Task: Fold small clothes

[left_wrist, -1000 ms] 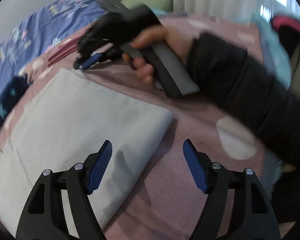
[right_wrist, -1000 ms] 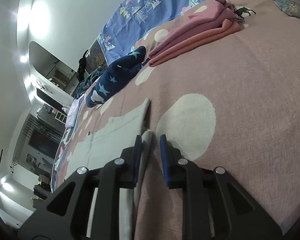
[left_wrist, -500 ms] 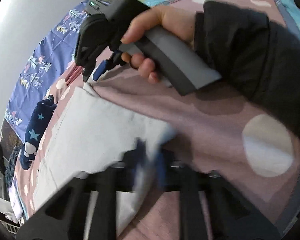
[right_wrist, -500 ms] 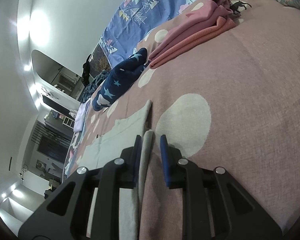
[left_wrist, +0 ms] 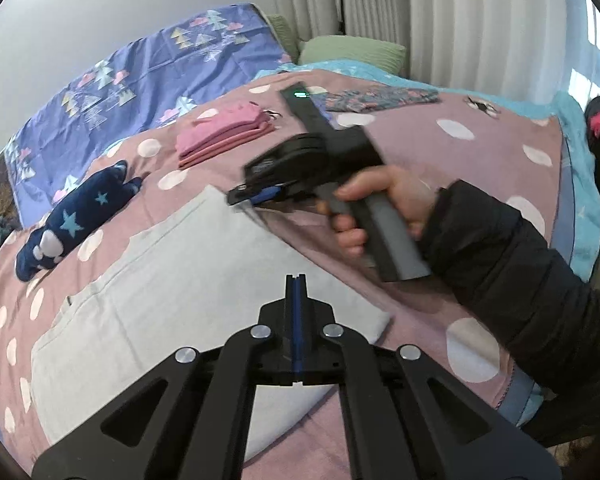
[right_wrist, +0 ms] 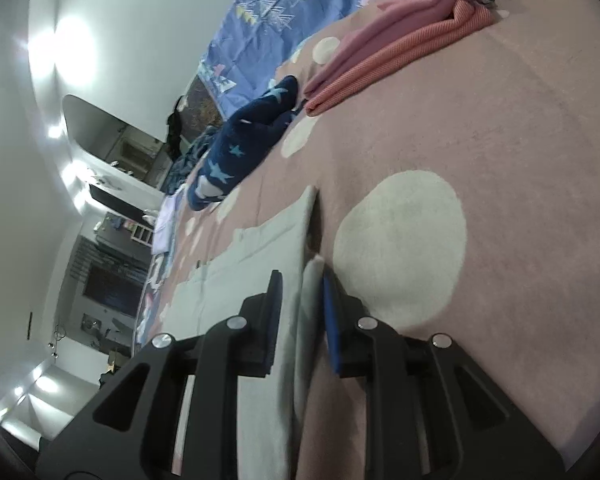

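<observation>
The grey garment (left_wrist: 172,300) is lying flat on the pink dotted bedspread (left_wrist: 440,152), folded over along its near edge. The left gripper (left_wrist: 295,284) is hanging above it with its jaws pressed fully together and nothing visible between them. Across the garment, the right gripper (right_wrist: 300,280) is sitting low at the far corner, its jaws closing on a fold of the grey cloth (the pads are touching it on both sides). A hand (left_wrist: 384,196) in a dark sleeve (left_wrist: 512,268) is gripping that tool's handle. A pink folded stack (left_wrist: 220,140) and a navy star-print piece (left_wrist: 76,220) are resting farther up the bed
</observation>
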A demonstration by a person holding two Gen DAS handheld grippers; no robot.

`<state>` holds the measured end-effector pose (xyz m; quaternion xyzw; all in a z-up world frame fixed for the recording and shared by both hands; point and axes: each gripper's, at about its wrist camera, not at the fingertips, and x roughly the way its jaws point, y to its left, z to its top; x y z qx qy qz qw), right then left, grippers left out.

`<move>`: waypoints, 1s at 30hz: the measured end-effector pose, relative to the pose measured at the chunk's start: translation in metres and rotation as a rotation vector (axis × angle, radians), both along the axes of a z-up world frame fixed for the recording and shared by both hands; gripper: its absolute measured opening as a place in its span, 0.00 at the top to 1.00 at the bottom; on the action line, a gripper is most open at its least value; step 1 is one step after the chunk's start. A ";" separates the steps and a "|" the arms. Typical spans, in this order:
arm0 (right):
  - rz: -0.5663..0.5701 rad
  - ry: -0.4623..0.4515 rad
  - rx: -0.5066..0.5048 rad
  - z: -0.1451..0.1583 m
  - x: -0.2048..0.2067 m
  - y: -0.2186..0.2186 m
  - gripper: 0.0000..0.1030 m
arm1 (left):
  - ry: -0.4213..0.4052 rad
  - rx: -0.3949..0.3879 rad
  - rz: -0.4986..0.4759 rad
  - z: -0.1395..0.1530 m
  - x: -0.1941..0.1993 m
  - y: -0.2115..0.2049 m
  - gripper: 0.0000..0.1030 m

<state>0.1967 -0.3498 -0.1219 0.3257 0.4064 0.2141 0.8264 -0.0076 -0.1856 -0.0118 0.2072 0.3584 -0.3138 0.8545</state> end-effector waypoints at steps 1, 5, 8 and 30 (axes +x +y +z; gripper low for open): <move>-0.007 -0.006 -0.027 0.001 -0.001 0.002 0.89 | 0.006 0.014 -0.012 -0.006 -0.001 -0.004 1.00; -0.018 -0.009 -0.004 0.000 -0.002 -0.002 0.95 | 0.030 0.093 -0.087 -0.032 -0.018 -0.022 0.61; -0.014 0.003 0.031 -0.003 -0.001 -0.006 0.95 | -0.016 0.188 -0.152 -0.055 -0.035 -0.038 0.45; -0.021 -0.185 0.047 0.029 -0.010 -0.010 0.98 | 0.018 0.142 -0.156 -0.075 -0.004 -0.046 0.99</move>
